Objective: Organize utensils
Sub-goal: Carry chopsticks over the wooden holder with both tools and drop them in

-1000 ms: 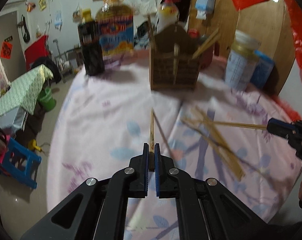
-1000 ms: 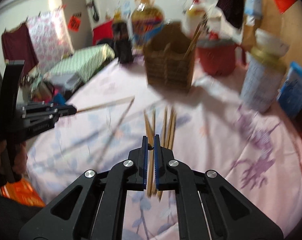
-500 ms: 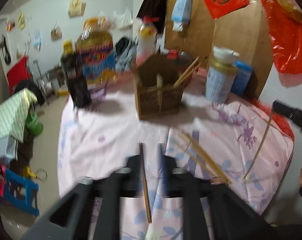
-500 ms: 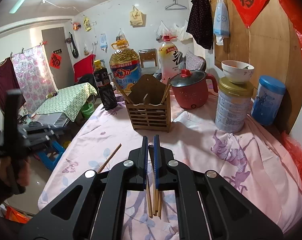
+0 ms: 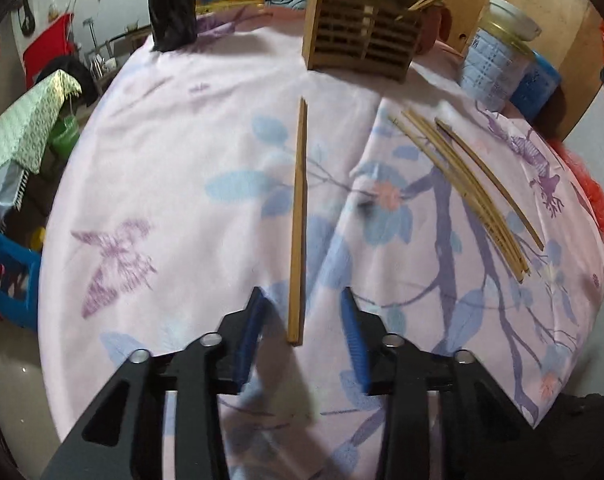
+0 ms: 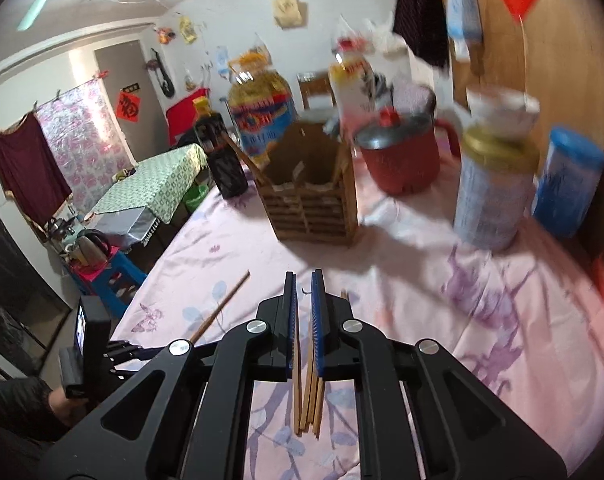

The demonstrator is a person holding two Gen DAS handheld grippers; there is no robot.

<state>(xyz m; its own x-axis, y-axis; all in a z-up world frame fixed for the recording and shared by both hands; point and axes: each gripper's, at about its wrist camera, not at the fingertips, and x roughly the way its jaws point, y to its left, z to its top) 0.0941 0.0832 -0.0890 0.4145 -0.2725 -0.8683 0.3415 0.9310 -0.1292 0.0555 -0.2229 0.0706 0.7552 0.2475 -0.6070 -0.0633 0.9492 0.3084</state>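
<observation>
No label is legible. Left gripper gapes around a loose bamboo chopstick before the slatted wooden utensil holder; right gripper, jaws nearly closed, grips nothing visible.

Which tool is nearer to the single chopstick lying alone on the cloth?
Left. The left tool is open with the single chopstick between its fingers; the right tool is above the chopstick bundle, off to the side.
</observation>
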